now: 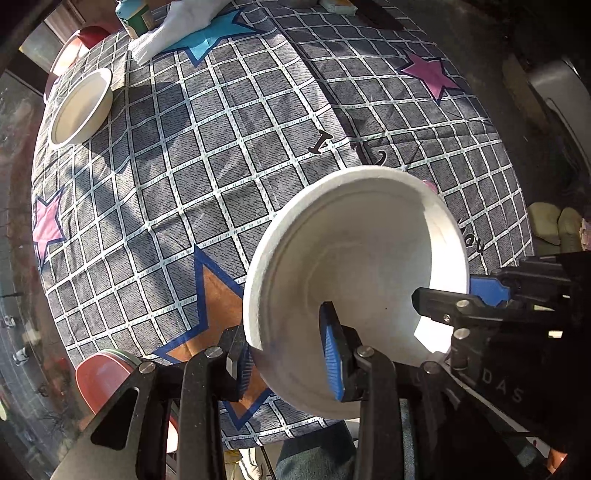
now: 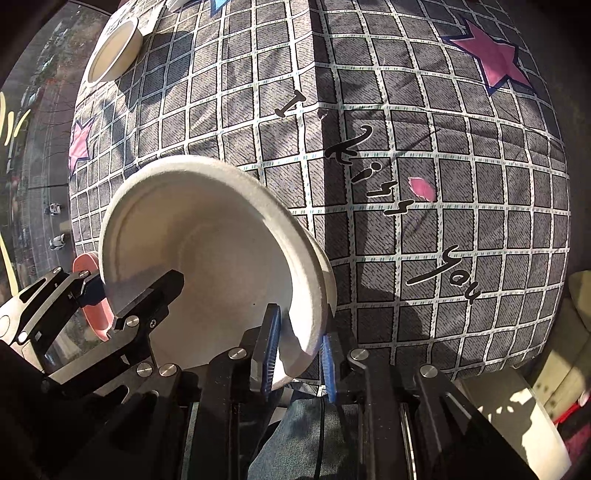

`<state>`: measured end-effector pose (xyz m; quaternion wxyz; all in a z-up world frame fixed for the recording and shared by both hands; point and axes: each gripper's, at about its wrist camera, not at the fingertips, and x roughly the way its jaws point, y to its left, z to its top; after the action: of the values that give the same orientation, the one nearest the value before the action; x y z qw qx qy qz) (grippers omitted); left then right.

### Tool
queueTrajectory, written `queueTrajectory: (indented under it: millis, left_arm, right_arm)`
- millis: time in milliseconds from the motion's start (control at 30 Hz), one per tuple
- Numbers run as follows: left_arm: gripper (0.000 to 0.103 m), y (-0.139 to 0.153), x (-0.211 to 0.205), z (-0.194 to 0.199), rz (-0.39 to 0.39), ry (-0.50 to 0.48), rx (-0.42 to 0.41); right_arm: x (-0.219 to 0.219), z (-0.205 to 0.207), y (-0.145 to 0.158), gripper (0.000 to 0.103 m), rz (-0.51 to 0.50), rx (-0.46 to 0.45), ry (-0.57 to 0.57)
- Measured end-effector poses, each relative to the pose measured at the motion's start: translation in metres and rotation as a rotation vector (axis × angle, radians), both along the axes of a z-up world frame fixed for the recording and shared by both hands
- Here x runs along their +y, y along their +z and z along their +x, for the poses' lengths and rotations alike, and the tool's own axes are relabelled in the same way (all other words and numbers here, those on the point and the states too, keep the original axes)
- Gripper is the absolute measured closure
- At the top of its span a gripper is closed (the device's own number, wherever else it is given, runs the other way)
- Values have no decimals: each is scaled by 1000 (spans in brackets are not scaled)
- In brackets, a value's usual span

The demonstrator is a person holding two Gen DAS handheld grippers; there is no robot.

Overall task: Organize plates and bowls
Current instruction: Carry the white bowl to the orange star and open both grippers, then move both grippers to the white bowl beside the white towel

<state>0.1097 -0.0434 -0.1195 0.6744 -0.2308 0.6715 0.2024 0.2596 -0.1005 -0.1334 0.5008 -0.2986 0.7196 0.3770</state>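
Note:
A white paper bowl (image 1: 369, 258) is held tilted above the near edge of the table, its mouth facing me. My left gripper (image 1: 288, 354) is shut on its left rim. My right gripper (image 2: 299, 354) is shut on its right rim; that bowl (image 2: 207, 240) looks like two nested ones there, with a second rim behind the first. A second white bowl (image 1: 79, 107) stands at the table's far left, also in the right wrist view (image 2: 114, 50). A stack of red and green plates (image 1: 103, 373) sits at the near left edge.
The table wears a grey checked cloth (image 1: 229, 147) with coloured stars. A white towel (image 1: 177, 26) and a green-labelled can (image 1: 135, 14) lie at the far edge. A red bowl (image 1: 92, 35) sits far left. The person's jeans (image 2: 295, 435) show below.

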Motion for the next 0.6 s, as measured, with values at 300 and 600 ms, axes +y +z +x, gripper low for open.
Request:
queueTrajectory:
  millis: [300,600]
  left_arm:
    - [58,-16,-14,-13,-47,-23,32]
    - [23,-16,21,-72,-28,169,46]
  right_arm:
    - [-14,-14,-16,80,-26,15,-21]
    - [-25,5,0,6,22,-69,-124]
